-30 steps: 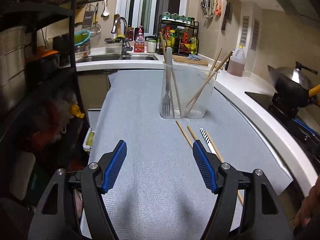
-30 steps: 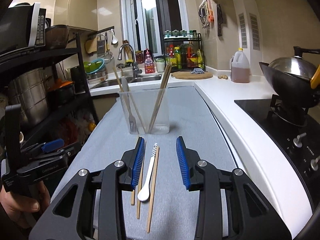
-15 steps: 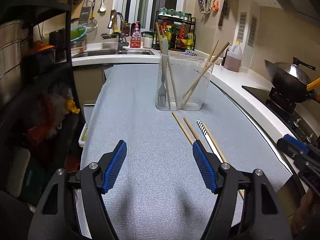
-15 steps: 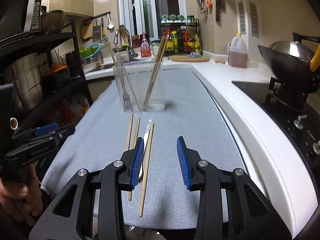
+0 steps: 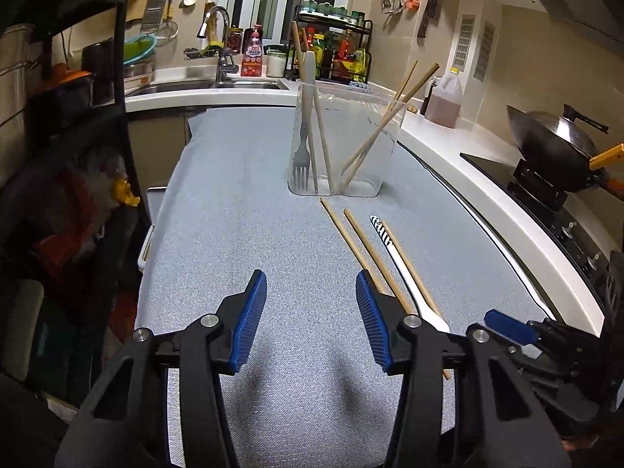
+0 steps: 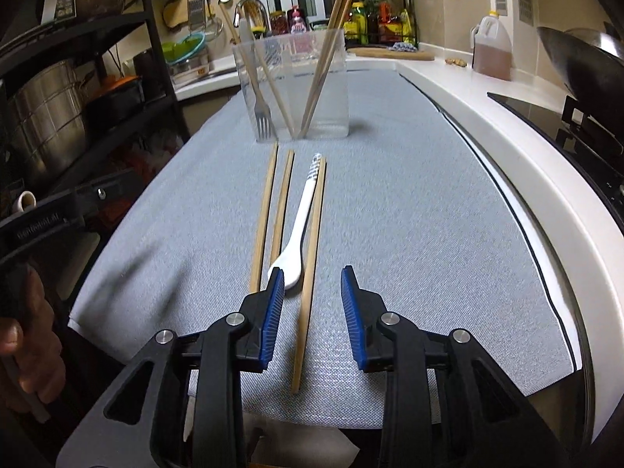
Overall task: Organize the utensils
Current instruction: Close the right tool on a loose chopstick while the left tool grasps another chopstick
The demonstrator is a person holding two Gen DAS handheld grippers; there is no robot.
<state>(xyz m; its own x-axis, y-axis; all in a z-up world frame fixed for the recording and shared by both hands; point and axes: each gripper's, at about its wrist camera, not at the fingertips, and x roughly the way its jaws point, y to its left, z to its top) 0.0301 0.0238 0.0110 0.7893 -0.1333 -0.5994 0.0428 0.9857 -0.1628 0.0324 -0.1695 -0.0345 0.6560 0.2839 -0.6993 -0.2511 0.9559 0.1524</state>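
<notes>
Grey mat [image 6: 409, 214], loose chopstick [image 6: 310, 273] between parted, empty right gripper [image 6: 310, 304] jaws

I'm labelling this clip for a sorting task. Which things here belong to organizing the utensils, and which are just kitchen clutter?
Part of the job:
clear holder
fork inside it
three loose chopsticks
white spoon
right gripper

Just lying about:
wok
oil jug
spice rack
</notes>
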